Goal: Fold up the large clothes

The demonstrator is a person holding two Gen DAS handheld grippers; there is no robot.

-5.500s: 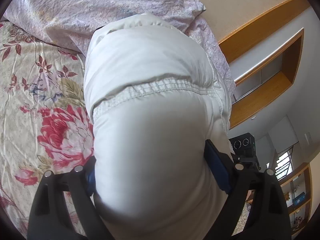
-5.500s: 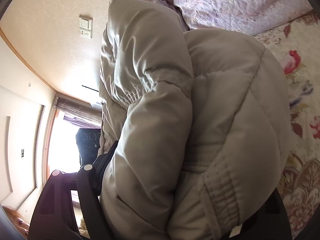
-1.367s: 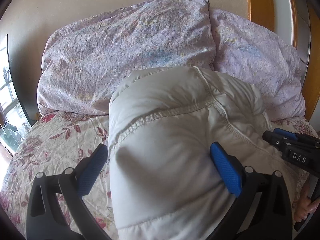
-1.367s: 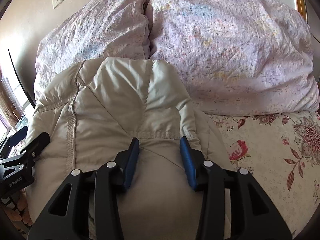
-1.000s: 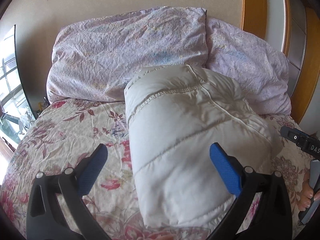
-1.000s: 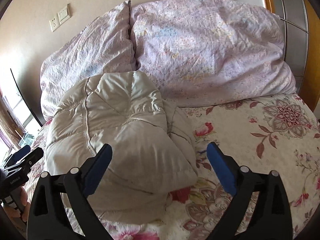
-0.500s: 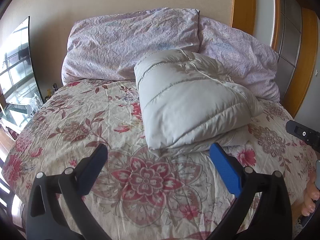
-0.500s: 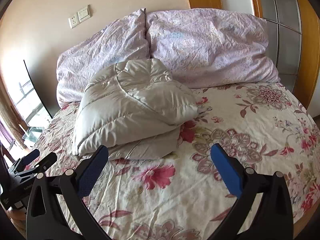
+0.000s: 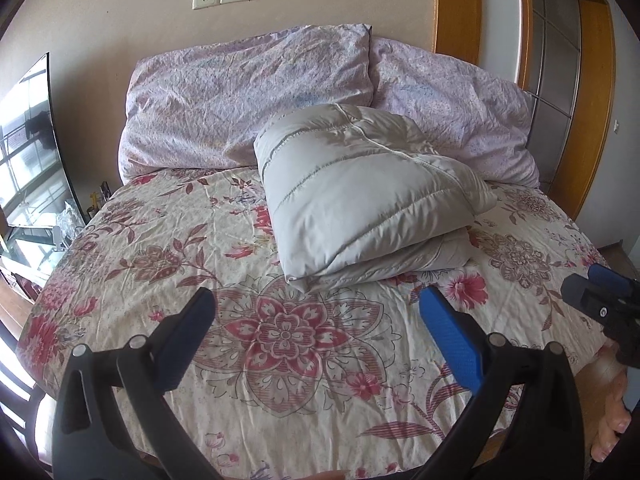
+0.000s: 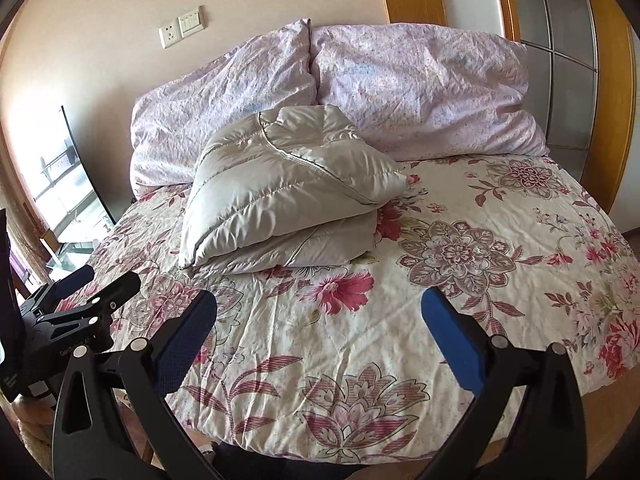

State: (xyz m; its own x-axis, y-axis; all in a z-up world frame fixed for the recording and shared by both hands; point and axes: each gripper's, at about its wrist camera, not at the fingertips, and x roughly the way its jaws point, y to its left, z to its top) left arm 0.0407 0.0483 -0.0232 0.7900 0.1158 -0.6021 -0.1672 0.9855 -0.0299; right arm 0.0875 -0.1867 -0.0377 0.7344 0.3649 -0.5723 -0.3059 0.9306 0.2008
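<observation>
Folded pale grey quilted down jacket [image 9: 360, 196] is lying on the floral bedspread [image 9: 280, 332], leaning against two lilac pillows [image 9: 248, 100]. Left gripper [image 9: 316, 332] and right gripper [image 10: 320, 328] are hovering spread and empty; only the left view is showing bare toes [image 9: 612, 420].

Home bedroom: bed [image 9: 280, 360], pillows [image 9: 248, 100].

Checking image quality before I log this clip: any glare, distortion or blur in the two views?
Left wrist view: strong fisheye bending of the wall, sharp focus on the folded jacket, daylight reflected in the glass panel at left. Right wrist view: same barrel distortion, satin sheen on the jacket, overexposed window side; no motion blur.
</observation>
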